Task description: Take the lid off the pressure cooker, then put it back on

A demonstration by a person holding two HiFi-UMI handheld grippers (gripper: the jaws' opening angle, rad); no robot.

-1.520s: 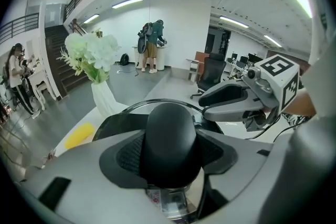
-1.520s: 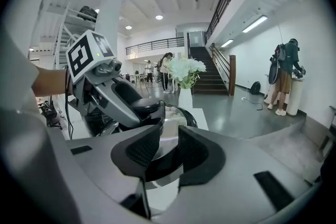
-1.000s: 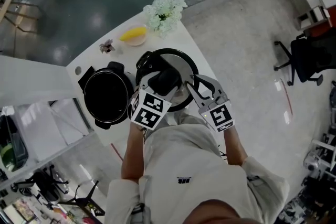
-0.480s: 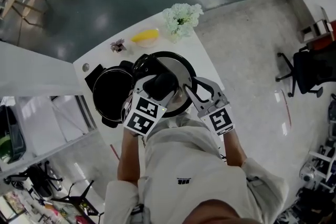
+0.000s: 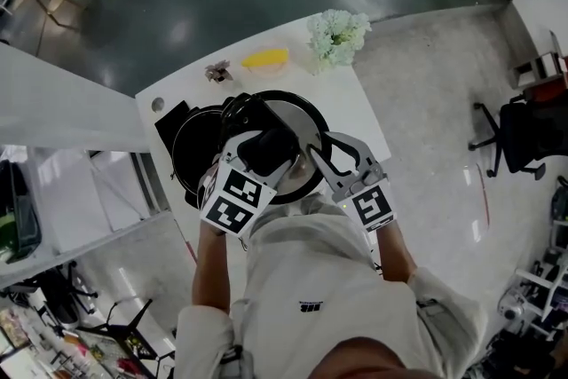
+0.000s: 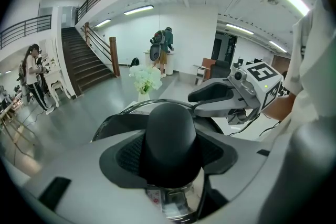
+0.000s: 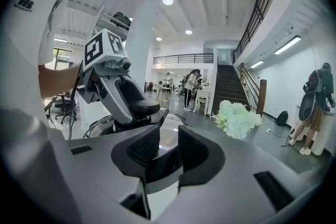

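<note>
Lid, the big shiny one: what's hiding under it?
Under the lid, the open black pot peeks out on the left, and the white table shows around it. The pot's right side and the table beneath the lid are covered, so they can't be seen.

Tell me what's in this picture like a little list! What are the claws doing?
lid: off the pot, held by both claws
left claw: shut on the lid's black knob
right claw: gripping the lid's edge
pressure cooker pot: open, on the white table, left of the lid
flowers: at the table's far corner
</note>
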